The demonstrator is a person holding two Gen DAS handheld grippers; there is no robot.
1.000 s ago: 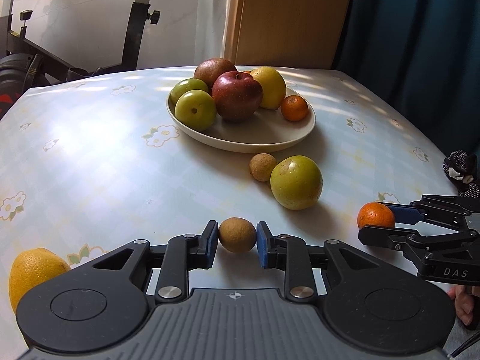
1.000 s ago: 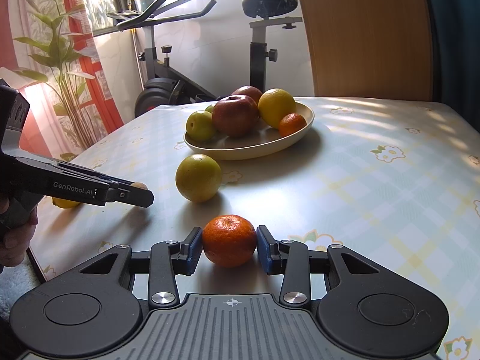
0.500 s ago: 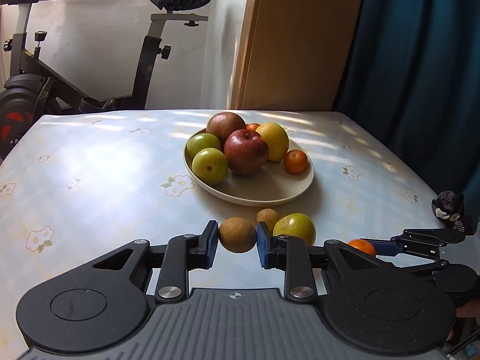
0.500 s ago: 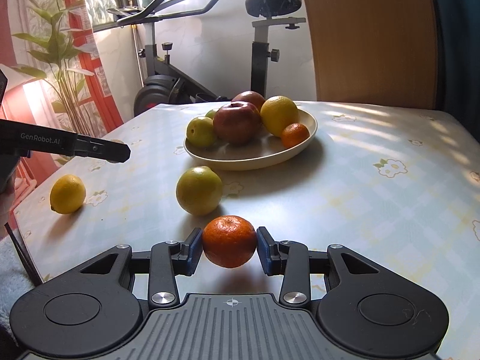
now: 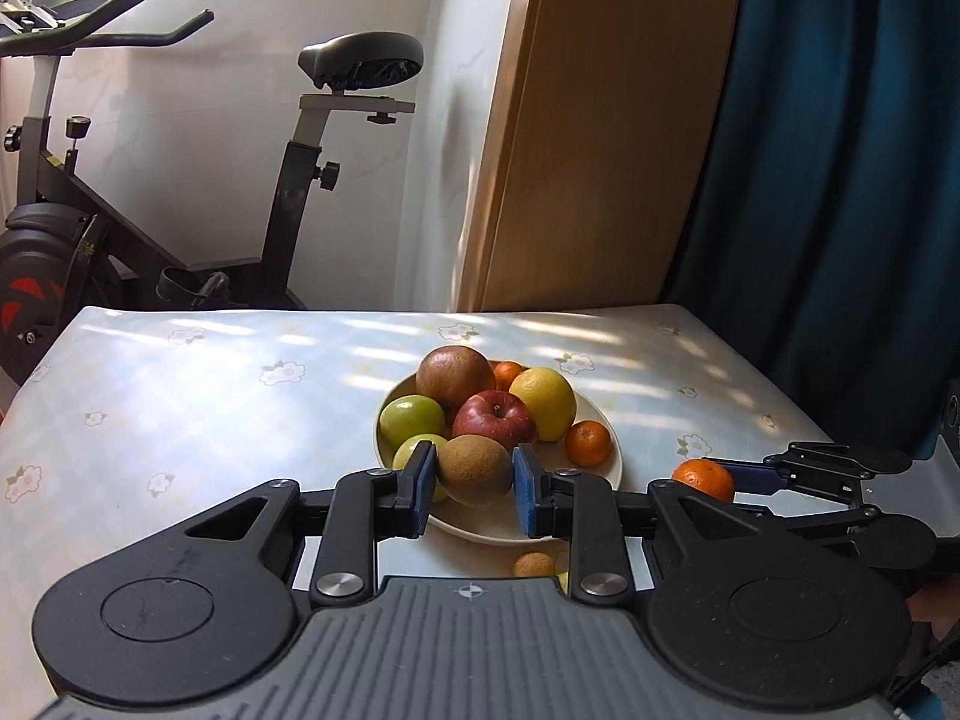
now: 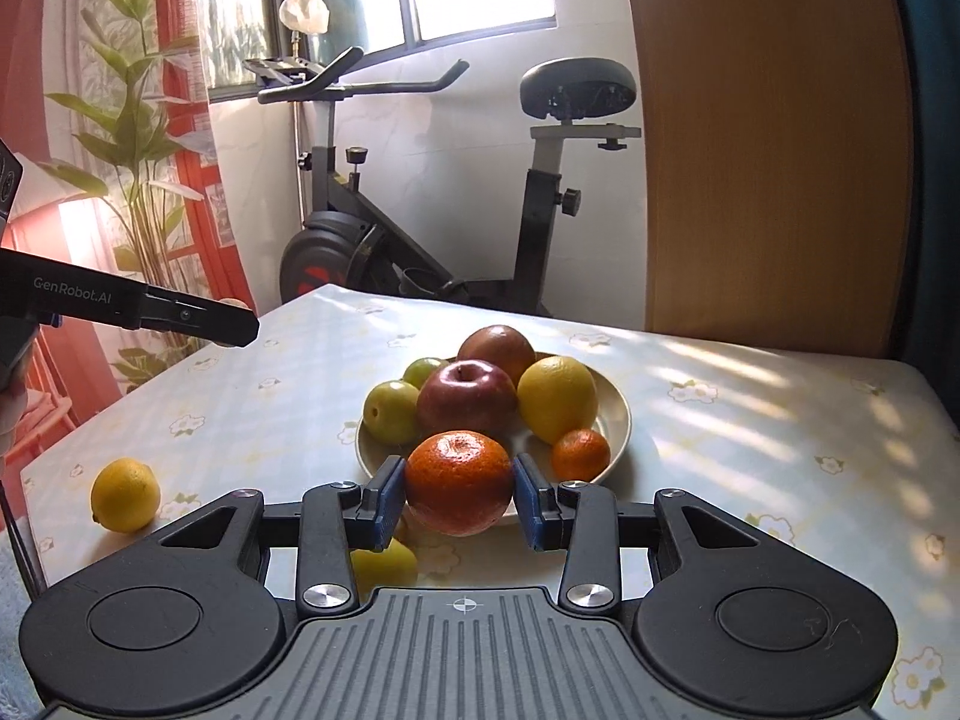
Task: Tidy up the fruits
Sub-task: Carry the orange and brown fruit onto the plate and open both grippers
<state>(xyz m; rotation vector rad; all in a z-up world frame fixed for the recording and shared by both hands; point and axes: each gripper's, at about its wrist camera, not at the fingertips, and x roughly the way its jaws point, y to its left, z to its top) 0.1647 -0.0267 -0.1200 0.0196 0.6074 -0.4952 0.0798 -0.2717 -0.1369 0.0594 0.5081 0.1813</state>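
My left gripper (image 5: 470,485) is shut on a brown kiwi (image 5: 474,470) and holds it in the air in front of the cream plate (image 5: 612,453). The plate holds a red apple (image 5: 493,417), green fruits, a yellow fruit and a small mandarin (image 5: 588,443). My right gripper (image 6: 457,495) is shut on an orange mandarin (image 6: 459,482), also raised in front of the plate (image 6: 621,414); it shows at the right in the left wrist view (image 5: 702,479). The left gripper's fingers (image 6: 198,321) show at the left in the right wrist view.
A lemon (image 6: 125,495) lies on the floral tablecloth at the left. A green-yellow fruit (image 6: 387,561) and a small brown fruit (image 5: 533,564) lie on the table below the grippers. An exercise bike (image 6: 456,192) and a wooden panel stand behind the table.
Both grippers have lifted their fruit off the table and moved up and toward the plate. The left gripper rose from near the lemon to well above the table.
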